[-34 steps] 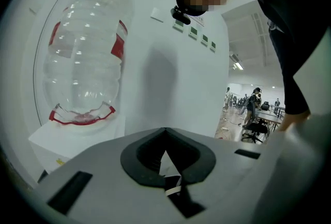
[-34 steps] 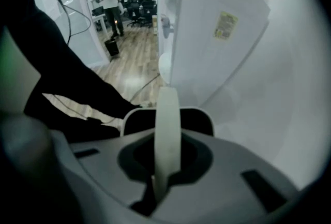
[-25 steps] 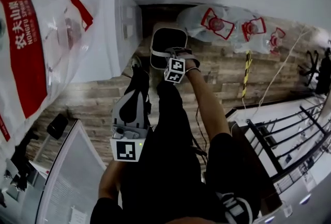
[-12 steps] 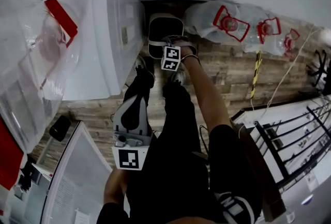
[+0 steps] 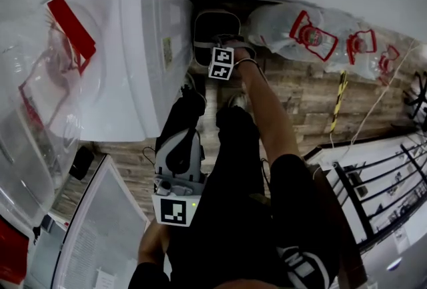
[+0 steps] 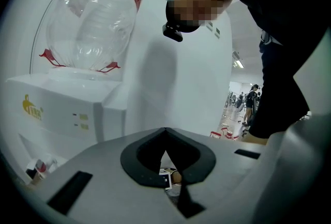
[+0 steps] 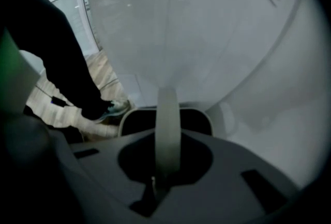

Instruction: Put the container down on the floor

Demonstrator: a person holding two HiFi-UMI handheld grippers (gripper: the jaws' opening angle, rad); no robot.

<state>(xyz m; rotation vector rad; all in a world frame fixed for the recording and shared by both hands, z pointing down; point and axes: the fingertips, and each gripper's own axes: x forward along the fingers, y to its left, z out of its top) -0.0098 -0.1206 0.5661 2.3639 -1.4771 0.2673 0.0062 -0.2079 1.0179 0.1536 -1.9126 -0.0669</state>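
Right tongs [image 7: 158,166] clamped on container handle [image 7: 167,124], left tongs [image 6: 166,163] closed, empty.

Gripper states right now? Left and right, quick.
Left gripper: closed, empty.
Right gripper: closed on the handle of the container.

Wood-plank floor [image 5: 303,97]; glossy plastic dispenser [image 5: 133,61]; smooth plastic container [image 5: 197,41].
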